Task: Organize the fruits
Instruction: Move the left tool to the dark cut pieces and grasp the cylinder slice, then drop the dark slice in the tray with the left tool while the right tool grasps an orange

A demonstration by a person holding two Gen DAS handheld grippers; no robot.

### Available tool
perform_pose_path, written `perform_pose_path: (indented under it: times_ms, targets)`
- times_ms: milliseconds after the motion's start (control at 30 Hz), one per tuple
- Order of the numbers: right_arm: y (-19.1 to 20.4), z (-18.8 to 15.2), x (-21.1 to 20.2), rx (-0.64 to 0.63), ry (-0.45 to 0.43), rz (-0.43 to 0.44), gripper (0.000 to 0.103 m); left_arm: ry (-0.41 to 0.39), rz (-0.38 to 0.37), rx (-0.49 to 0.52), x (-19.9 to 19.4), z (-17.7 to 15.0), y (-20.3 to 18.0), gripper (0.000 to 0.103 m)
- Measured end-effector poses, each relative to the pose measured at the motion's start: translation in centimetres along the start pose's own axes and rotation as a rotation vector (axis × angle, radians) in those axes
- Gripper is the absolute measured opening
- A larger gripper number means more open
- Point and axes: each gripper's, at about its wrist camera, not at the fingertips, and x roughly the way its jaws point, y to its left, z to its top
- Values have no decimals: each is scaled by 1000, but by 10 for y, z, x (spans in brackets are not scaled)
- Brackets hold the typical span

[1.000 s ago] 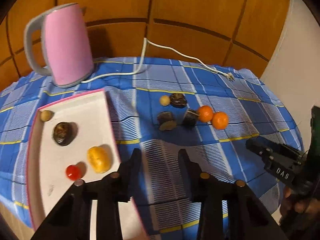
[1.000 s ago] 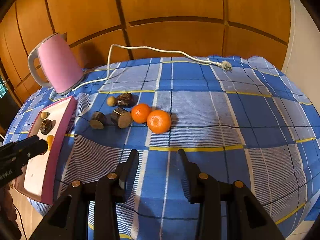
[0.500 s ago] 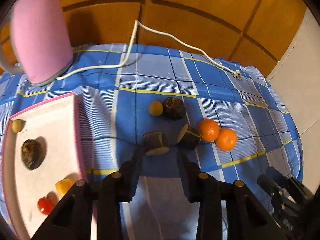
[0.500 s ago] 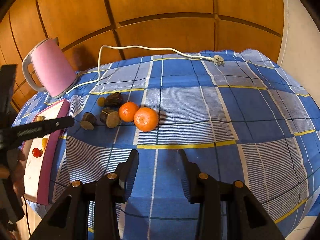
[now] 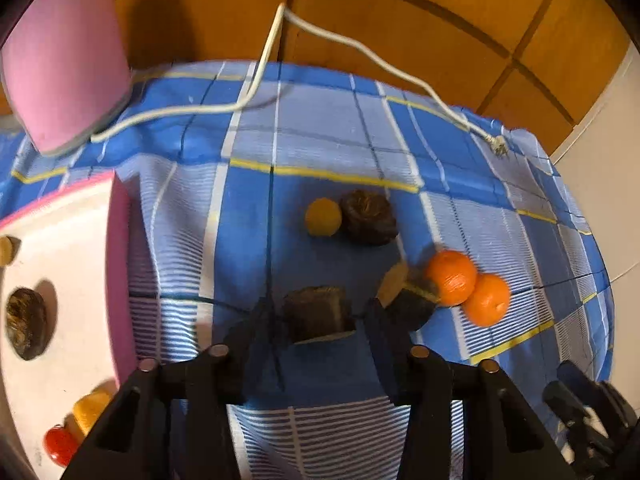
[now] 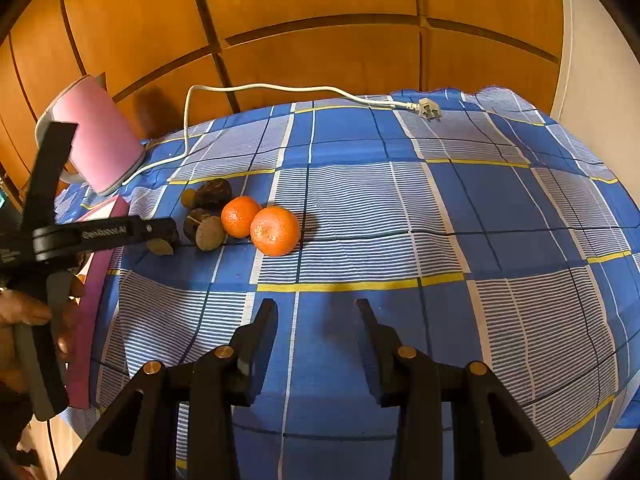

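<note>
My left gripper (image 5: 318, 312) is open, its fingers on either side of a dark brown cut fruit piece (image 5: 316, 312) on the blue checked cloth. A second cut piece (image 5: 404, 296), two oranges (image 5: 452, 276) (image 5: 486, 300), a small yellow fruit (image 5: 323, 217) and a dark round fruit (image 5: 368, 218) lie beyond. The white tray with a pink rim (image 5: 80, 264) at left holds a dark fruit (image 5: 26, 322), a yellow piece (image 5: 90, 408) and a red one (image 5: 60, 444). My right gripper (image 6: 316, 308) is open and empty, well short of the oranges (image 6: 275, 230).
A pink kettle (image 5: 64, 60) stands at the back left, its white cord (image 5: 360, 48) running across the cloth to a plug (image 6: 428, 111). Wooden panels lie behind. The table edge drops off at right. The left gripper's body (image 6: 104, 234) shows in the right wrist view.
My left gripper has moved forward and down from beside the tray until its open fingers flank the near cut fruit piece. My right gripper has barely shifted.
</note>
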Motion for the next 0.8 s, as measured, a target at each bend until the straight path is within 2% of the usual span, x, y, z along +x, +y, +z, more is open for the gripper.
perform_pose_path:
  times_ms: [33, 367, 467, 500, 600, 800]
  targets:
    - [0, 0, 1, -1, 1, -1, 39, -9, -17, 0, 1, -2, 0, 36]
    - [4, 9, 12, -38, 19, 12, 39, -92, -21, 55, -29, -30, -6, 35]
    - [8, 17, 17, -66, 17, 60, 39, -107, -37, 44, -42, -43, -4, 35]
    - [10, 20, 19, -80, 12, 68, 42, -110, -44, 36, -46, -48, -3, 35]
    - [19, 30, 28, -132, 10, 113, 65, -122, -48, 40, -58, -62, -3, 35]
    - [29, 48, 54, -232, 27, 80, 65, -143, -61, 43, -82, -84, 0, 35]
